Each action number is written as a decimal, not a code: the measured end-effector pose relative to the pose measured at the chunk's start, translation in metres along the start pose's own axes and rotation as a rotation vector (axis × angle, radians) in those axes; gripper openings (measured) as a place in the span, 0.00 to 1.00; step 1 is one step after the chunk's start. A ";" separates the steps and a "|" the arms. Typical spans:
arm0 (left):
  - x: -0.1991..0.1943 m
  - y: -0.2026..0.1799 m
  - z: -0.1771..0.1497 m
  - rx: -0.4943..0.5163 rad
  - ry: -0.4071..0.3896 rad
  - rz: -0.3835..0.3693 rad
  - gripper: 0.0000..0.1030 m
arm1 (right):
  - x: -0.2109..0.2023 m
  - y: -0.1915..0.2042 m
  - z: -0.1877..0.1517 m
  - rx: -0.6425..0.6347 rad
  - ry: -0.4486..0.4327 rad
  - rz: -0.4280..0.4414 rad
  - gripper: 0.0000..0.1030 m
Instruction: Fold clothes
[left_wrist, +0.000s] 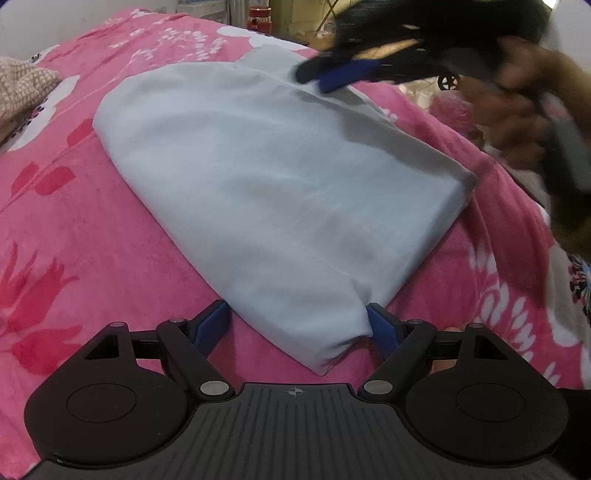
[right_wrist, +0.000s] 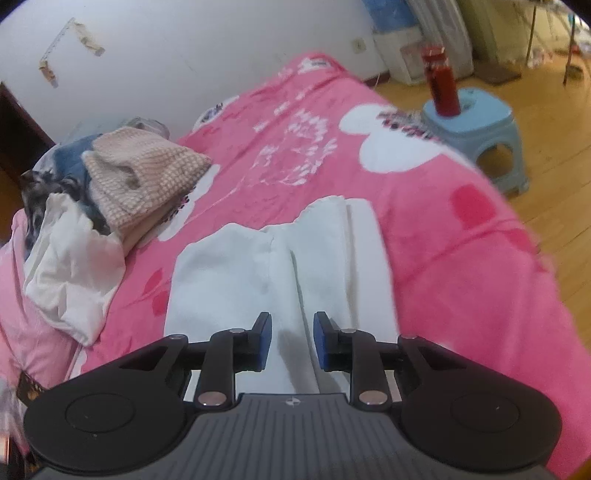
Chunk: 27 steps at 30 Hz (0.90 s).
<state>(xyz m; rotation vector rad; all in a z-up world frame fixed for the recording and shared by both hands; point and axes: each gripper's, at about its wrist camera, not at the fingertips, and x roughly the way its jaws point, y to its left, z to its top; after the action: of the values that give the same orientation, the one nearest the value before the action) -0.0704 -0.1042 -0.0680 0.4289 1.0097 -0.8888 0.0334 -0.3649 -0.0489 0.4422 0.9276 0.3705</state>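
Nearest in the left wrist view, the left gripper (left_wrist: 299, 326) stands with its jaws wide apart, one blue pad on each side of the near corner of the pale blue folded garment (left_wrist: 273, 192). The right-hand pad lies just beside the cloth, perhaps touching; the other is clear of it, so nothing is clamped. The garment lies flat on the pink floral blanket (left_wrist: 92, 236), roughly in the middle of the bed.

At the garment's far edge, the right gripper (left_wrist: 325, 75) appears blurred, held by a person's hand (left_wrist: 517, 110). In the right wrist view, the right gripper (right_wrist: 291, 339) has its jaws parted a little, with only the garment (right_wrist: 236, 273) beneath the gap and nothing pinched; a soft crease runs up the cloth between them.

No brand, label or legible writing shows anywhere; the blanket's white motifs are flowers and leaves only.

Farther left on the bed sits a pile: a white cloth (right_wrist: 74, 273), a beige checked knit (right_wrist: 144, 173) and a blue-grey patterned fabric (right_wrist: 62, 166). Beyond the bed's far right edge, a red bottle (right_wrist: 441, 86) stands on a light blue plastic stool (right_wrist: 480, 125) on the wooden floor (right_wrist: 554, 184). A white wall (right_wrist: 203, 40) closes the background.
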 end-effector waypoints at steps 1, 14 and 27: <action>0.000 0.000 0.000 0.001 0.001 0.000 0.79 | 0.008 -0.002 0.004 0.012 0.010 -0.001 0.26; 0.002 0.000 -0.002 0.003 -0.010 -0.013 0.79 | 0.027 0.000 0.007 -0.035 -0.029 -0.035 0.03; 0.004 0.005 -0.002 0.005 -0.004 -0.012 0.79 | 0.015 -0.008 0.009 -0.027 -0.078 -0.048 0.10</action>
<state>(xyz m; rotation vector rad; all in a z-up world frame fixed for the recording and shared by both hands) -0.0665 -0.1016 -0.0729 0.4253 1.0073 -0.9029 0.0505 -0.3657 -0.0584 0.4064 0.8548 0.3194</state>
